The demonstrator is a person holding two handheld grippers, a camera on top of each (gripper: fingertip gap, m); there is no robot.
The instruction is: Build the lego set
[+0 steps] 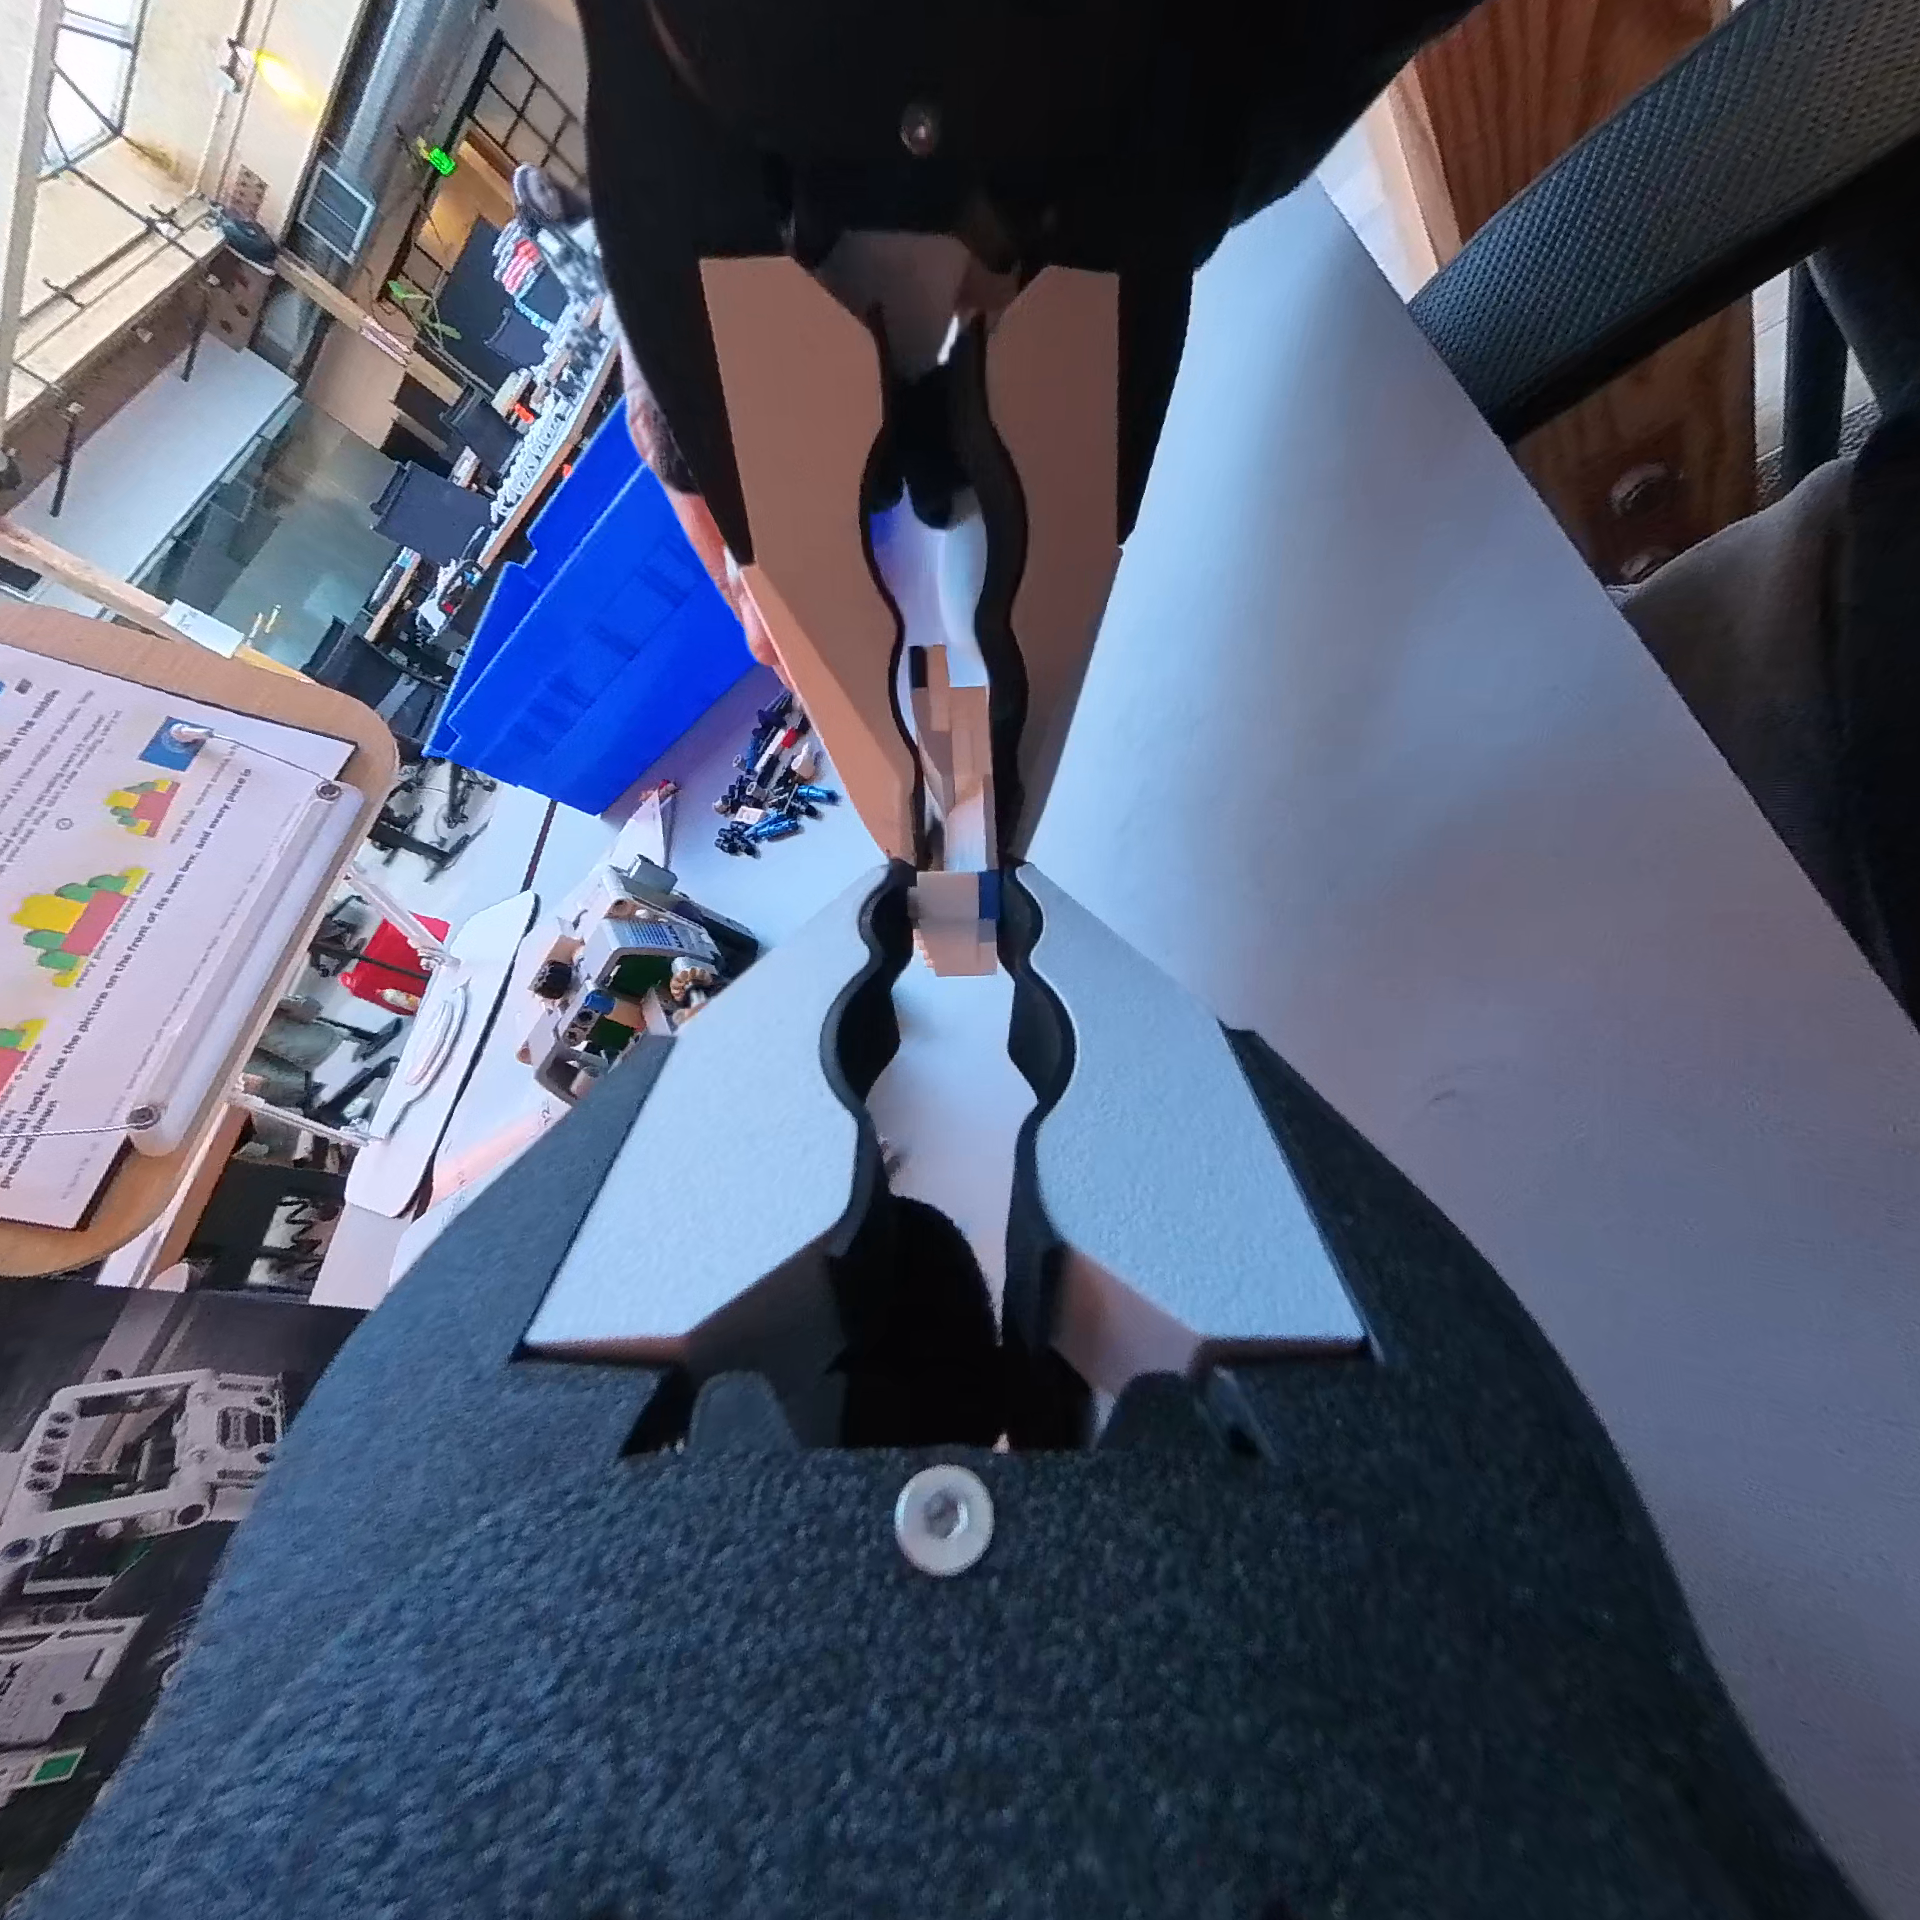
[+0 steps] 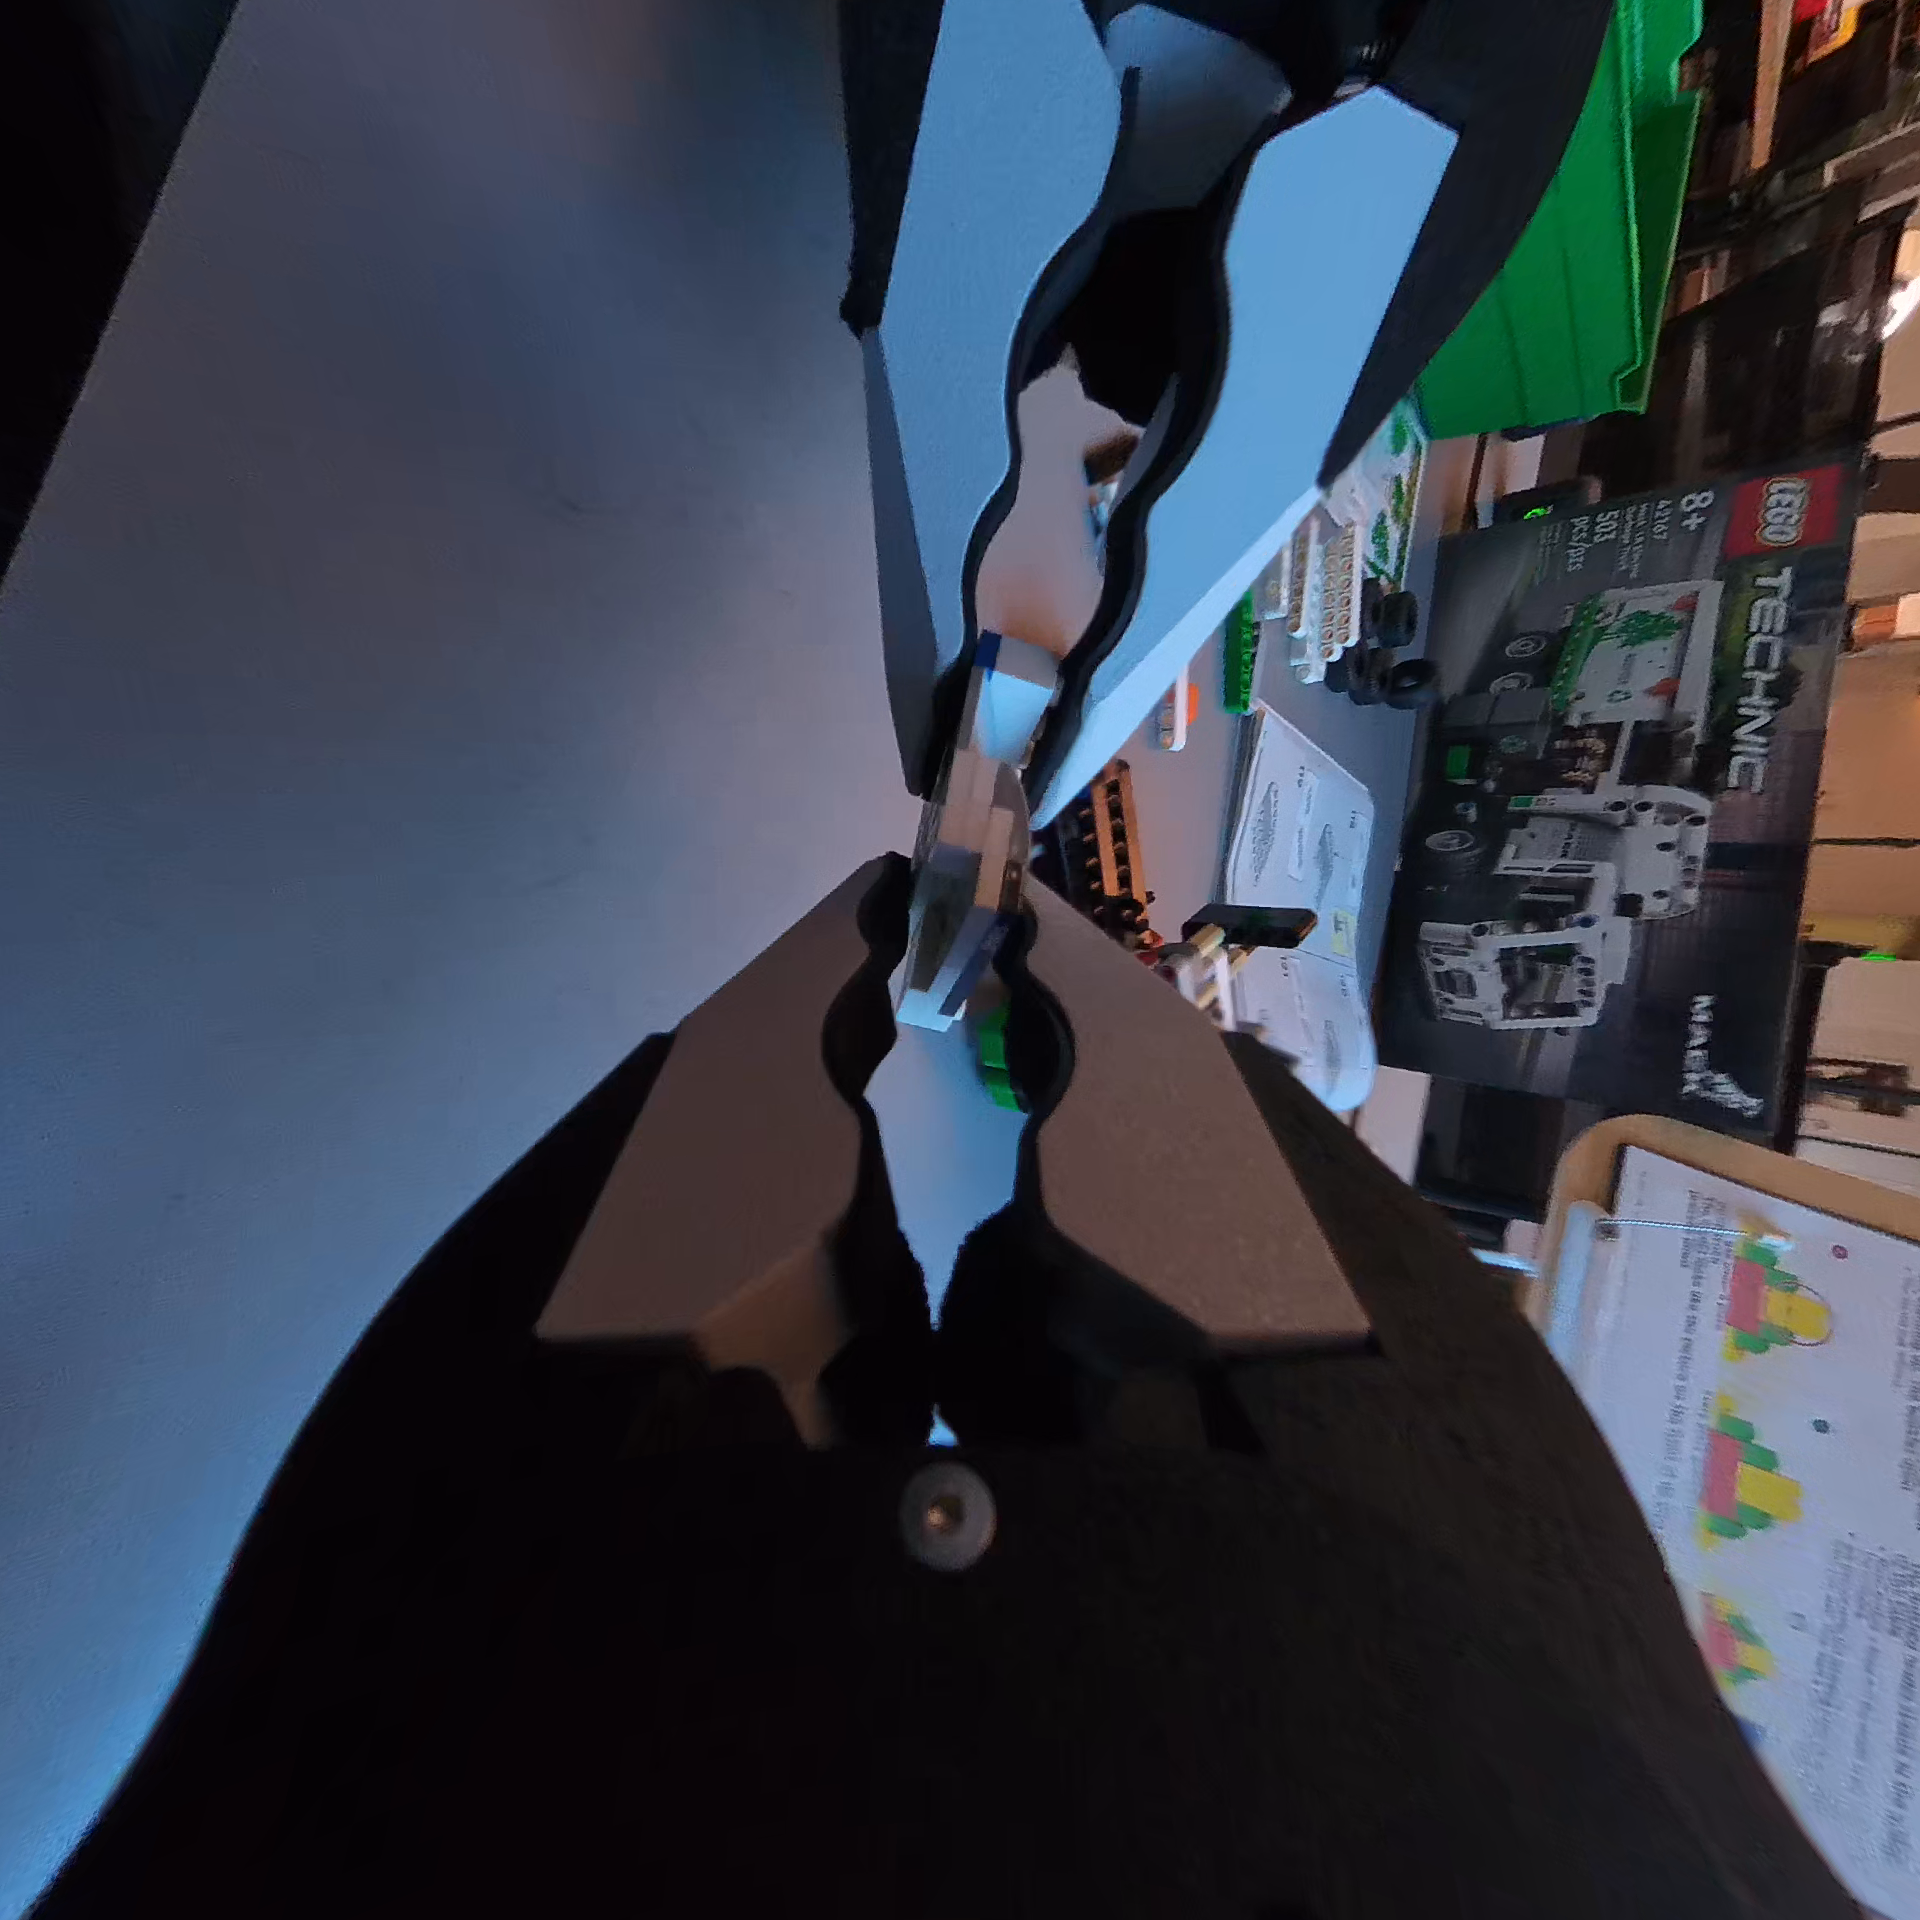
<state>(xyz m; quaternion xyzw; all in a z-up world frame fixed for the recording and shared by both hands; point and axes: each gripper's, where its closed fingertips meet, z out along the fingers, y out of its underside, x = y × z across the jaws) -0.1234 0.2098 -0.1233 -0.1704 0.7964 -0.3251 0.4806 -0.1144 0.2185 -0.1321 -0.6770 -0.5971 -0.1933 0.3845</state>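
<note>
The two grippers meet tip to tip above the white table. Between them is a small white Lego assembly with a blue part. My left gripper is shut on its near end. My right gripper comes down from above and grips the far end. In the right wrist view, my right gripper is shut on a grey, curved piece with a white and blue end. The left gripper holds a white and blue piece joined to it. A green brick shows behind the right fingers.
Blue bins, a pile of small pins and a partly built model lie on the table. An instruction sheet on a wooden board stands nearby. The right wrist view shows a green bin, the set's box, a booklet, and loose beams and tyres. Both grippers' tips are close together, under 4 cm apart. My right gripper's tips are some 11 cm from the green brick.
</note>
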